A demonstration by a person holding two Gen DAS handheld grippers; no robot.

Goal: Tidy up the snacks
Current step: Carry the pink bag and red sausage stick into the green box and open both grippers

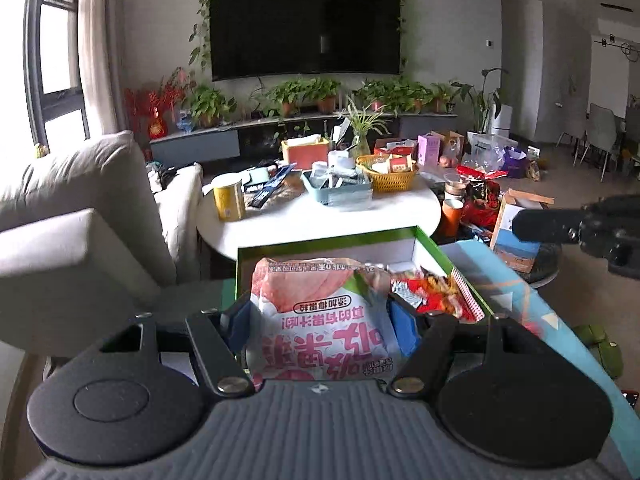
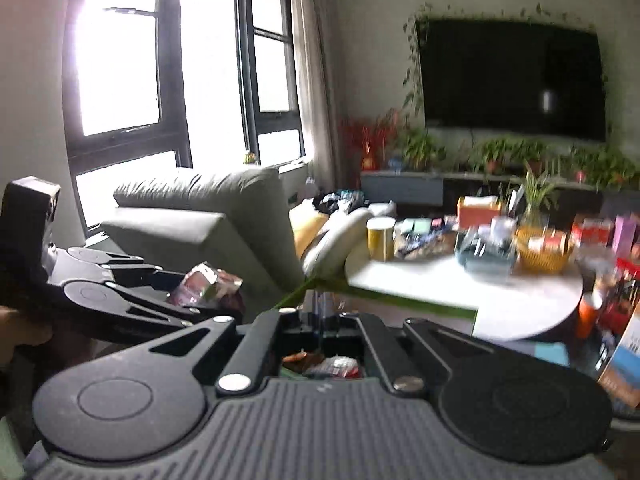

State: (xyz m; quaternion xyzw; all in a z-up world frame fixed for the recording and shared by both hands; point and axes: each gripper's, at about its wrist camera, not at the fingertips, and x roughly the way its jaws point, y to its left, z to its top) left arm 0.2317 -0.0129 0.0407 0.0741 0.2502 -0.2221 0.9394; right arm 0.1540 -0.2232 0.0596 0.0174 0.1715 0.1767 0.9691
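My left gripper (image 1: 322,320) is shut on a pink and white snack bag (image 1: 320,312) with a peach picture, held over a green-rimmed open box (image 1: 400,236) with white inner walls. Red snack packets (image 1: 432,292) lie in the box at the right. My right gripper (image 2: 320,312) is shut on the thin green edge of the box (image 2: 400,304). The left gripper with the pink bag (image 2: 204,284) shows at the left of the right wrist view. The right gripper's black body (image 1: 592,228) shows at the right of the left wrist view.
A white round table (image 1: 320,220) beyond the box carries a yellow can (image 1: 228,200), a blue tray (image 1: 336,188) and a yellow basket (image 1: 392,174). A grey sofa (image 1: 72,216) stands left. Bags and boxes (image 1: 480,192) crowd the floor at the right. A teal surface (image 1: 512,292) lies under the box.
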